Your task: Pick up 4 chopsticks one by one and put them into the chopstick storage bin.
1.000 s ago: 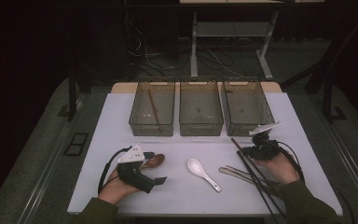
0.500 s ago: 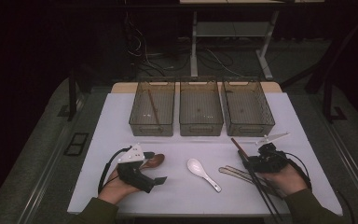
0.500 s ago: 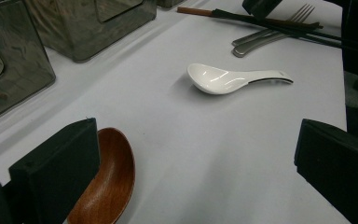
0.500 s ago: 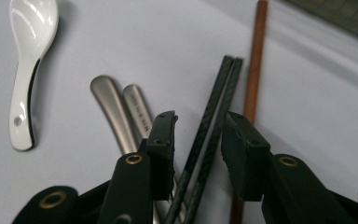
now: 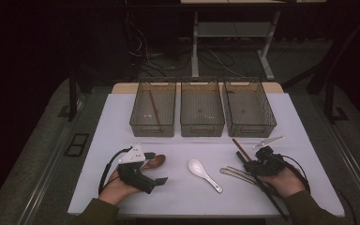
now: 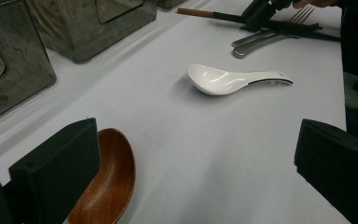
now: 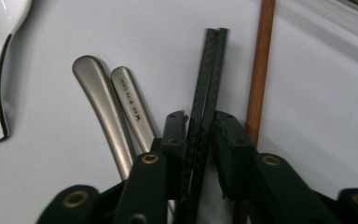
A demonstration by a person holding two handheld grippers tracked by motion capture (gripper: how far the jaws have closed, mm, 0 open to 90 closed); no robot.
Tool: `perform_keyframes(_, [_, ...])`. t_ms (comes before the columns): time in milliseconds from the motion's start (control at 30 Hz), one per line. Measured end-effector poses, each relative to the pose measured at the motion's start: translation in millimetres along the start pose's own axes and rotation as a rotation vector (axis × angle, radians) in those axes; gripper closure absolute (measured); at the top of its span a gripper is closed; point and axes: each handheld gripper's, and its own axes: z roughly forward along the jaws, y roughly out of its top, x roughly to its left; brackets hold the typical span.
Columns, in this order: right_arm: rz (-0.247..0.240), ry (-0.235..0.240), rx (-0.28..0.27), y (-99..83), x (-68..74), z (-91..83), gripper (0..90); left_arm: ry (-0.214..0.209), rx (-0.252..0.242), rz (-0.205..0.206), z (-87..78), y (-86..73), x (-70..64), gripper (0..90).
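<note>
My right gripper (image 5: 257, 165) rests low on the table at the right, its jaws closed on a pair of black chopsticks (image 7: 206, 84) that lie flat. A brown chopstick (image 7: 260, 65) lies just beside them, and two metal cutlery handles (image 7: 116, 107) lie on the other side. My left gripper (image 5: 146, 177) is open at the front left, nothing between its jaws (image 6: 196, 163). A wooden spoon (image 6: 107, 182) lies against its left jaw. A white ceramic spoon (image 5: 204, 174) lies in the middle between the two grippers.
Three smoky transparent bins (image 5: 202, 108) stand in a row at the back of the white table (image 5: 122, 117); the left bin (image 5: 152, 117) holds a brown stick. A dark floor with cables lies beyond the table.
My right gripper has come down and toward the near edge, lowering onto the black chopsticks and closing on them. The left gripper and both spoons have stayed put.
</note>
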Motion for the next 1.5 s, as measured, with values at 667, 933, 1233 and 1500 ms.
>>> perform_keyframes(667, [0.018, 0.021, -0.057, 31.8, -1.2, 11.3, 79.0, -0.005, 0.005, 0.002, 1.6, 0.3, -0.4, 0.0])
perform_keyframes(933, [0.006, 0.014, -0.029, 49.9, 4.3, 34.4, 79.0, -0.006, 0.005, 0.001, 1.2, 0.1, -0.2, 0.0])
perform_keyframes(1233, [-0.001, 0.020, -0.078, 48.5, 1.1, 24.8, 65.7, -0.007, 0.004, 0.000, 1.0, 0.1, -0.6, 0.0])
perform_keyframes(1500, [0.011, -0.030, -0.088, 29.5, -17.9, -0.1, 62.8, -0.006, 0.001, 0.001, 1.1, -0.2, -0.2, 0.0])
